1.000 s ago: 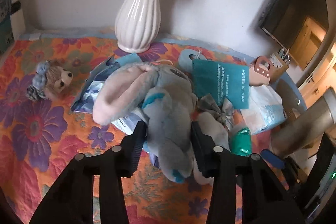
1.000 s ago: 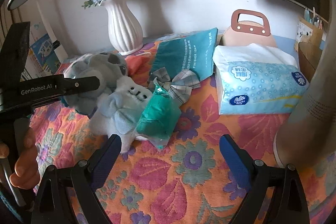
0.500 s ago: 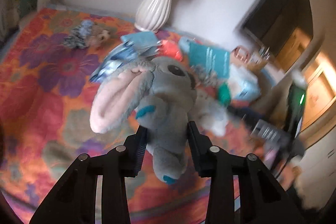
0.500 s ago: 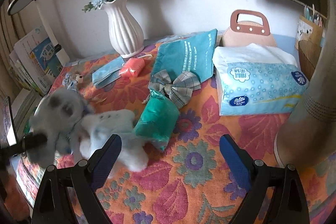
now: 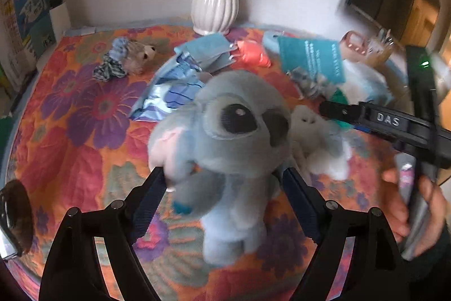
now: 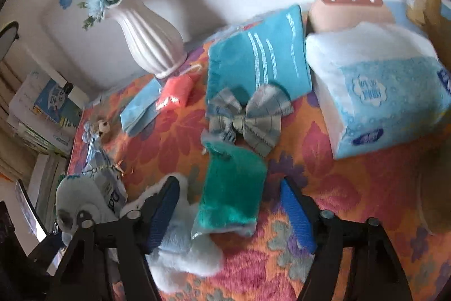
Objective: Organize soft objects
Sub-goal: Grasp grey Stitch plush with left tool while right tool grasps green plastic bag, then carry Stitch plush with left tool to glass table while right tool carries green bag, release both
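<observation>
My left gripper [image 5: 222,182] is shut on a grey-blue plush toy [image 5: 231,137] with big eyes and pink ears, standing it near the front of the flowered cloth [image 5: 84,131]. The plush also shows at the left in the right wrist view [image 6: 81,202]. My right gripper [image 6: 229,202] is open, its jaws either side of a teal fluffy pouch [image 6: 234,191]. A white plush [image 6: 180,247] lies under its left finger and shows in the left wrist view [image 5: 315,140].
A white vase [image 6: 149,30], teal packet [image 6: 259,52], checked bow [image 6: 248,114], tissue pack [image 6: 380,92], pink handled case [image 6: 349,4], coral pouch [image 6: 174,92], blue cloth [image 6: 141,109] and small bear [image 5: 135,58] lie on the cloth. Books [image 6: 42,114] stand left.
My left gripper carried the grey-blue plush toward the front and set it upright facing the camera. My right gripper moved down over the teal pouch.
</observation>
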The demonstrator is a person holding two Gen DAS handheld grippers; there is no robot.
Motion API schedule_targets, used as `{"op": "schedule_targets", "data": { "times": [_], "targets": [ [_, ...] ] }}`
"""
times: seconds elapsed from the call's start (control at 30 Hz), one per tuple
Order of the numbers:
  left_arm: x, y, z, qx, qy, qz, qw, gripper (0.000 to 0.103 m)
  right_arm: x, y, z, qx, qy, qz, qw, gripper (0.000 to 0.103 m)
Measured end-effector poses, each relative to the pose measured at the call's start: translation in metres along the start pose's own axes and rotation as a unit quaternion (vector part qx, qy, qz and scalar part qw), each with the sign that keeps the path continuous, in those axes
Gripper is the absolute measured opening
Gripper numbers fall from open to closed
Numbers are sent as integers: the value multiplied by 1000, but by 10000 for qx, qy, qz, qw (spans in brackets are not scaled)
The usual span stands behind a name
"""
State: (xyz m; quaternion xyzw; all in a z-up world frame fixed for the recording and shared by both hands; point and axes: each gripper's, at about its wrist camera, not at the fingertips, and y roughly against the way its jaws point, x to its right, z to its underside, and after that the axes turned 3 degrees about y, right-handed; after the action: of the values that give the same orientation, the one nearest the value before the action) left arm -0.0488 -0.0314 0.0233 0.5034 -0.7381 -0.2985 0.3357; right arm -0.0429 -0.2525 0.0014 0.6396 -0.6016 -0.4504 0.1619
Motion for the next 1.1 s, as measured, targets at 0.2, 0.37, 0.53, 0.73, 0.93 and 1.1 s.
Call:
{"op": "schedule_targets", "data": {
  "times": [0.2,0.37,0.53,0.73,0.93,1.1],
  "targets": [
    [4,-5,3,106,-102,-163,9998,40,-1,3,6,98,175,9,9998,38],
    [-5,22,10,394,41,414,9984,39,0,24,12,425,194,-23,9989,38],
    [-18,48,12,678,368,1012,9919,39,-10,56,16,804,425,70,9958,38],
    [-23,76,16,852,627,1523,9827,39,-19,88,30,979,635,30,9932,38],
    [3,83,21,828,361,1473,9850,39,-25,106,53,909,800,157,9925,38],
    [45,75,24,653,-22,1639,9843,39,-7,123,71,676,693,241,9950,38]
  ]
}}
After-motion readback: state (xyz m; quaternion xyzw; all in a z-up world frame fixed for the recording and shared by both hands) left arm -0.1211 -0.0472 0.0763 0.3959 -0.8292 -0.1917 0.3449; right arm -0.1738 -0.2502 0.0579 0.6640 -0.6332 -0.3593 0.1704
